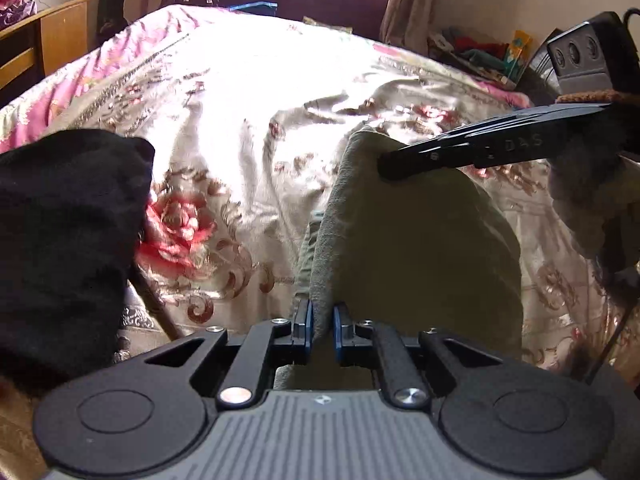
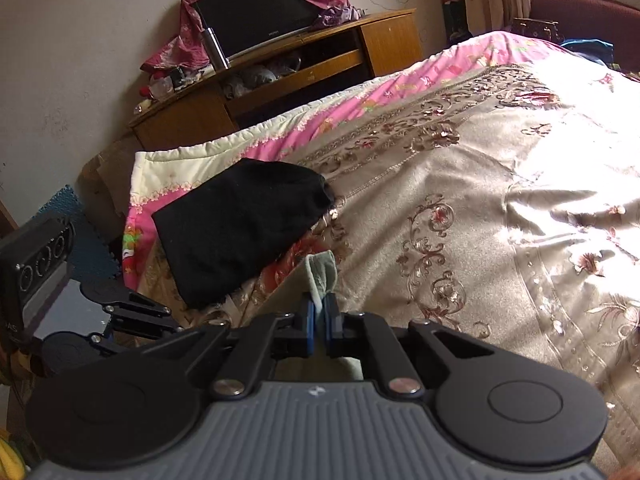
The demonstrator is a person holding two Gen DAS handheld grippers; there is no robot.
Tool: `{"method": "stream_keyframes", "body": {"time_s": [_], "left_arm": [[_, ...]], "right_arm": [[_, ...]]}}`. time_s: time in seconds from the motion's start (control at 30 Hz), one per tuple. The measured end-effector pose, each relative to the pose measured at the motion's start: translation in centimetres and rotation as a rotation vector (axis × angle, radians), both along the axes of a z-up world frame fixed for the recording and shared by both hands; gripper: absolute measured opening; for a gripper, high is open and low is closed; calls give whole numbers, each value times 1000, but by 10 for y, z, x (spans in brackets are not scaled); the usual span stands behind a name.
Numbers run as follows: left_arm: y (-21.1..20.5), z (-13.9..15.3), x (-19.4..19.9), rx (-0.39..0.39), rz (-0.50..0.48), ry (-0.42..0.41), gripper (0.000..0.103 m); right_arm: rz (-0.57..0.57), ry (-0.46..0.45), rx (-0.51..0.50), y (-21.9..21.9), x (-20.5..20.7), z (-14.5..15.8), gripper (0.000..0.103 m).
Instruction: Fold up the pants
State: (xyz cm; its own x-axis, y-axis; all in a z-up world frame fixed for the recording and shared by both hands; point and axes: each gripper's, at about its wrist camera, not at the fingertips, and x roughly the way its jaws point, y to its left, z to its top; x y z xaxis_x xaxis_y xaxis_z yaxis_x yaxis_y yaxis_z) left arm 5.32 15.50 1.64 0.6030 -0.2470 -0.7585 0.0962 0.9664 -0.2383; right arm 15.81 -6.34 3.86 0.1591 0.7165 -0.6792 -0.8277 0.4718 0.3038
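Note:
The olive-green pants [image 1: 420, 240] hang as a raised sheet above the flowered bedspread [image 1: 240, 100]. My left gripper [image 1: 321, 322] is shut on their near edge, with cloth pinched between the blue pads. In the left wrist view my right gripper [image 1: 386, 168] comes in from the right and clamps the far upper edge of the same cloth. In the right wrist view the right gripper [image 2: 319, 318] is shut on a small tuft of the pants [image 2: 322, 270] that sticks up past its pads. The rest of the pants is hidden under that gripper's body.
A black garment [image 1: 68, 240] lies on the bed's left part, also seen as the black garment [image 2: 240, 228] near the pink quilt edge. A wooden TV stand [image 2: 280, 76] is beyond the bed. Clutter [image 1: 480, 56] sits at the far right.

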Motion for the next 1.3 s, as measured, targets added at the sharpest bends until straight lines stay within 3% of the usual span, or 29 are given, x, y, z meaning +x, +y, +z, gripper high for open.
{"method": "stream_keyframes", "body": {"time_s": [0.1,0.17,0.23,0.3,0.4,0.47,0.53,0.6,0.67,0.77,0.87,0.97,1.03,1.07,1.13,1.17,1.3], "left_arm": [[-9,-29,8,77,-7,86,30],[-15,-31,5,143,-14,71,35],[-13,-22,0,147,-20,48,37],[-11,-15,-4,170,-14,36,38],[-10,-5,-11,217,1,-6,38],[-14,4,-16,211,-14,-42,38],[-25,13,-22,195,-50,-92,38],[-40,17,-25,171,-107,-119,42],[-57,13,-22,136,-184,-103,43],[-90,-1,-22,150,-300,-59,43],[-114,-12,-29,165,-389,-14,43],[-124,-15,-35,198,-411,5,43],[-122,-16,-33,189,-409,21,43],[-121,-17,-32,184,-406,29,43],[-119,-19,-29,172,-398,47,44],[-118,-19,-29,172,-395,50,44],[-118,-22,-27,178,-395,59,44]], "right_arm": [[-57,-62,-140,20,10,-52,17],[-81,-61,-136,24,14,-63,20],[-120,-45,-70,15,19,-48,20],[-180,-114,-17,-8,19,-20,21],[-298,-156,20,-54,12,11,32],[-381,-135,20,-90,-4,18,36],[-476,-46,19,-122,-26,10,39],[-568,98,71,-149,-48,-10,44],[-631,210,101,-162,-58,-32,46],[-702,285,151,-172,-55,-61,48],[-738,441,300,-186,-44,-86,47],[-768,649,507,-208,-34,-111,47],[-785,703,558,-218,-30,-120,46],[-794,729,566,-220,-28,-124,44],[-803,779,572,-221,-25,-133,15],[-793,786,568,-218,-24,-135,10],[-781,775,570,-212,-24,-134,8]]}}
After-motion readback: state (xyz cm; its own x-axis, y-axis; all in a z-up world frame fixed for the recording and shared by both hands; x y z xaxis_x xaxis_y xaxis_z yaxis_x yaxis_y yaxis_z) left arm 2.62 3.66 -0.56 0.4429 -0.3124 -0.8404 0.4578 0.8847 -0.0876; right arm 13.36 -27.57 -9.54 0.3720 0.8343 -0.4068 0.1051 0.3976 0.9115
